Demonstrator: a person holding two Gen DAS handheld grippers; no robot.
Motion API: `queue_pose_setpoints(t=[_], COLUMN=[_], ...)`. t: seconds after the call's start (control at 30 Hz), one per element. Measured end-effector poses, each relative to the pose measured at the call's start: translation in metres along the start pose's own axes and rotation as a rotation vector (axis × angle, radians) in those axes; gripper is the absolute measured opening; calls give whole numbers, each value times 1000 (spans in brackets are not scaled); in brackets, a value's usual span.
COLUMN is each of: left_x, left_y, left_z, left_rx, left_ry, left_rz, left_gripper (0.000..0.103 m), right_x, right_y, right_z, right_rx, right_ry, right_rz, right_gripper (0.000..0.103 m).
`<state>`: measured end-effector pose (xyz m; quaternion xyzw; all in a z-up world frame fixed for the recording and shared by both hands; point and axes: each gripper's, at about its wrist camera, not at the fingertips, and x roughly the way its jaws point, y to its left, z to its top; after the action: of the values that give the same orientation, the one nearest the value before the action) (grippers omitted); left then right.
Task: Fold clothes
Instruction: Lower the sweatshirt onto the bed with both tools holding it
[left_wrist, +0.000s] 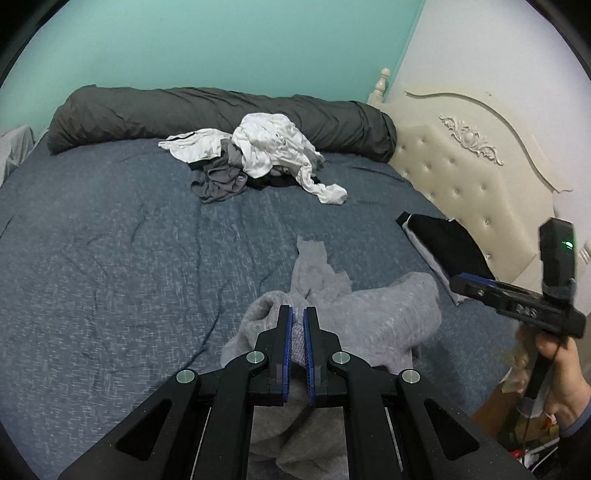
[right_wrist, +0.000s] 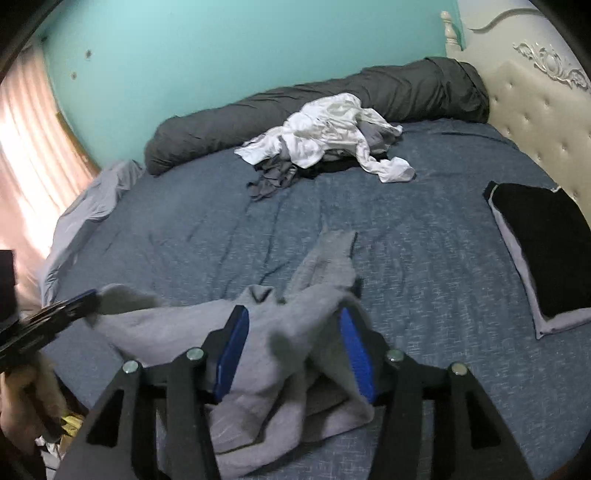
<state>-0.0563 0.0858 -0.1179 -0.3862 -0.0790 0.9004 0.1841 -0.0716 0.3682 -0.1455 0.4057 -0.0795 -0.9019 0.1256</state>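
The wide bed (right_wrist: 424, 258) under its blue-grey heathered cover gives room: spread the soft light-grey fleece garment (right_wrist: 258, 332), crumpled at the near edge, flat before creasing it. Teal wall, cream tufted headboard (left_wrist: 461, 177) and a folded black garment (right_wrist: 546, 251) lie beyond. The left claw (left_wrist: 298, 325) pinches fleece; the right claw (right_wrist: 291, 332) stands spread over it.

- Left gripper (left_wrist: 298, 314): jaws nearly together, blue pads pinching a fold of grey garment (left_wrist: 369, 317); pointing forward and down.
- Right gripper (right_wrist: 293, 317): jaws parted, pads apart, grey cloth lying loose between them, not pressed.
- Right hand (left_wrist: 561, 380): bare, wrapped around the right gripper's handle, dark sleeve cuff at the wrist.
- Left hand (right_wrist: 22, 402): blurred, low at the frame's left edge, under its gripper.
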Motion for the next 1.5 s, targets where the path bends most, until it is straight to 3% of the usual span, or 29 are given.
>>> queue_pose_setpoints(t=[0.2, 0.4, 0.67, 0.87, 0.93, 0.97, 1.03, 1.1, 1.2, 1.5], left_x=[2, 1, -5, -8, -8, -8, -8, -7, -6, -12], left_y=[-7, -12, -14, -17, -16, -17, -17, -18, -18, -12], left_z=[1, 3, 5, 4, 3, 2, 0, -2, -4, -6], left_rx=[4, -3, -2, 5, 5, 6, 11, 15, 19, 21], left_ry=[2, 7, -1, -3, -2, -1, 0, 4, 3, -7], left_rz=[-9, -18, -31, -46, -50, -52, -56, -59, -57, -45], left_gripper=[7, 7, 7, 7, 7, 7, 7, 7, 7, 12], right_x=[-6, 6, 34, 49, 51, 50, 47, 41, 28, -7], right_y=[46, 84, 94, 70, 61, 56, 49, 45, 48, 51], right_z=[-27, -59, -84, -79, -75, -72, -67, -61, -54, -28], right_rx=[-175, -295, -347, -238, -196, -174, -127, -107, -132, -158], right_ry=[11, -2, 53, 52, 47, 43, 37, 18, -23, -116], right_rz=[36, -36, -155, -209, -213, -206, -179, -161, -142, -110], right_gripper=[59, 61, 61, 61, 54, 43, 34, 16, 8, 6])
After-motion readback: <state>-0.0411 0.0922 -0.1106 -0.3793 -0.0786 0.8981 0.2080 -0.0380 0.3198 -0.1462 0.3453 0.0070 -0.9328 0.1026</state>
